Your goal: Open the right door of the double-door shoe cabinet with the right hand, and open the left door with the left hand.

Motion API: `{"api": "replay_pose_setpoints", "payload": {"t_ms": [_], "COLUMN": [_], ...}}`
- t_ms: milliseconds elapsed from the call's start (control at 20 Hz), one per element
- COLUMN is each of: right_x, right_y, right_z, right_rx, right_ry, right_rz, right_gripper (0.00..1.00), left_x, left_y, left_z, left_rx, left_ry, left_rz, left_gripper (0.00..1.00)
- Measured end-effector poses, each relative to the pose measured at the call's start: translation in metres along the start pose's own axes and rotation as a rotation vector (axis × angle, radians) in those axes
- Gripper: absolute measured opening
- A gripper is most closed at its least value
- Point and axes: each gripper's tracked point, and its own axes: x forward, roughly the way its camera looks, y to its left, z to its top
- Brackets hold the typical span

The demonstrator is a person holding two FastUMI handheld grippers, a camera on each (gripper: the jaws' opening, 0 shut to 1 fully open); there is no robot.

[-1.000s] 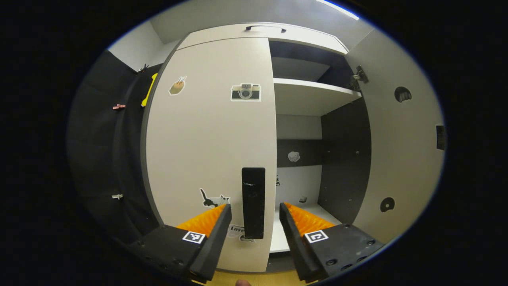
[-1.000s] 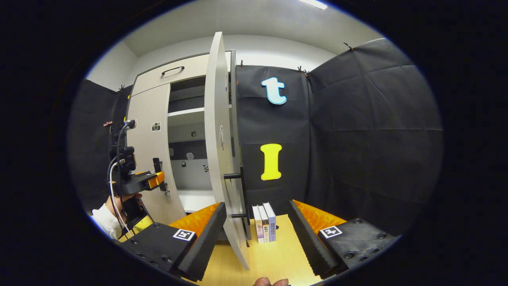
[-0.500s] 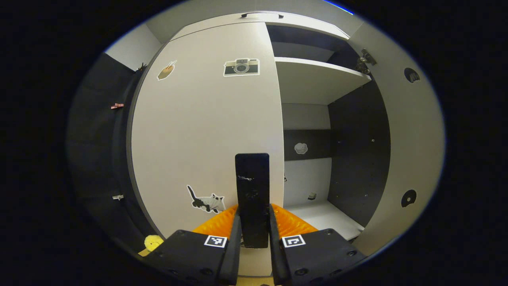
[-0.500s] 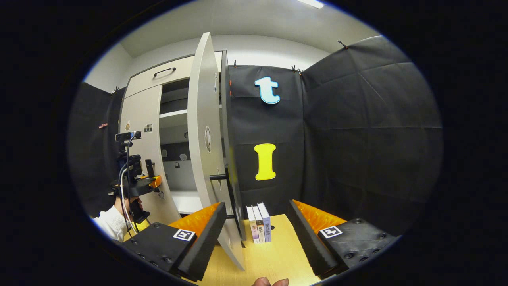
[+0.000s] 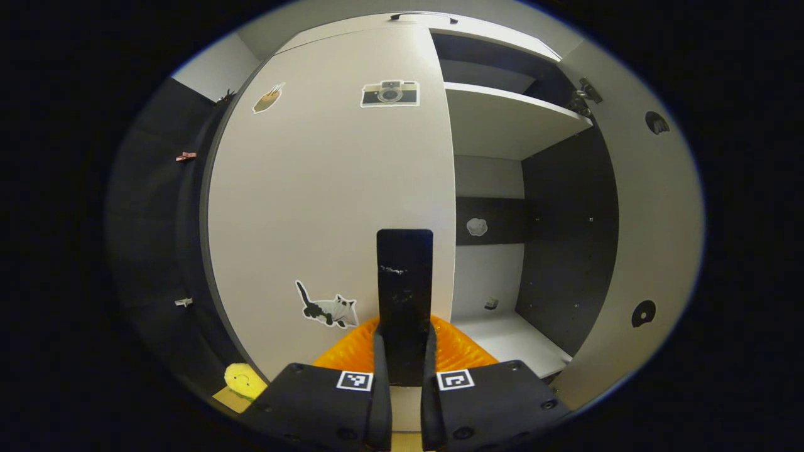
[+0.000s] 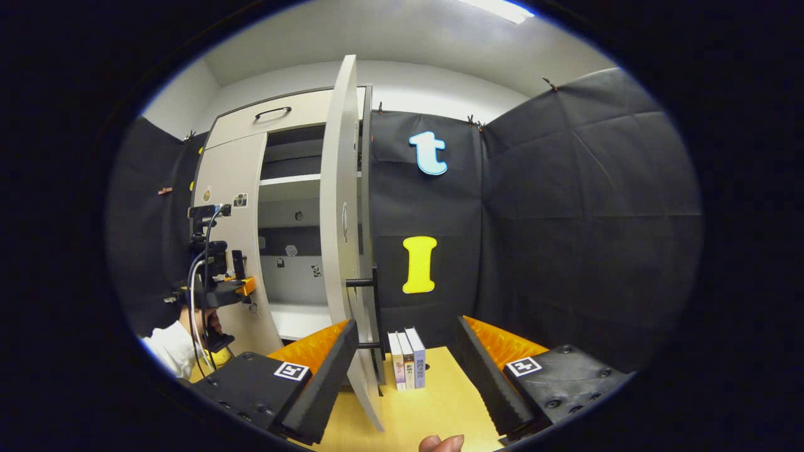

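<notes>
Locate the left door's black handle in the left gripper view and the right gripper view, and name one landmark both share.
Left gripper view: the left door handle stands low at centre, clamped between the left gripper fingers.
Right gripper view: the same handle is small at far left, beside the left gripper on the closed left door.
Shared landmark: the camera sticker high on that door.

right door [image 6: 342,207] ajar, right claw [image 6: 405,370] spread
</notes>
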Motion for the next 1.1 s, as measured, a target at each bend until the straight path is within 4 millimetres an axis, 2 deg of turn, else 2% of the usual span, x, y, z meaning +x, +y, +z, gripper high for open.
{"api": "replay_pose_setpoints", "payload": {"t_ms": [300, 500, 700, 800, 850, 950, 1100], "right_x": [-0.001, -0.005, -0.021, -0.025, -0.027, -0.03, -0.026], "right_y": [0.005, 0.017, 0.063, 0.079, 0.085, 0.098, 0.112], "right_z": [0.003, 0.003, 0.001, 0.001, 0.001, 0.0, -0.006], "right_rx": [-0.005, -0.005, -0.037, -0.048, -0.043, -0.015, 0.023], "right_ry": [-0.02, -0.019, -0.027, -0.031, -0.034, -0.036, -0.013], "right_rz": [-0.009, 0.011, 0.036, 0.051, 0.057, 0.069, 0.076], "right_gripper": [1.0, 1.0, 0.98, 0.94, 0.97, 0.97, 0.96], "left_x": [-0.035, -0.065, -0.085, -0.094, -0.098, -0.11, -0.123], "left_y": [0.007, 0.029, 0.05, 0.061, 0.065, 0.076, 0.091], "left_z": [0.008, 0.001, 0.0, 0.002, 0.001, -0.001, -0.003], "left_rx": [-0.005, -0.009, -0.015, -0.012, -0.013, -0.023, -0.03], "left_ry": [-0.004, 0.007, 0.01, 0.01, 0.011, 0.012, 0.015], "left_rz": [-0.053, -0.083, -0.095, -0.091, -0.09, -0.09, -0.103], "left_gripper": [0.22, 0.22, 0.21, 0.18, 0.21, 0.17, 0.2]}}
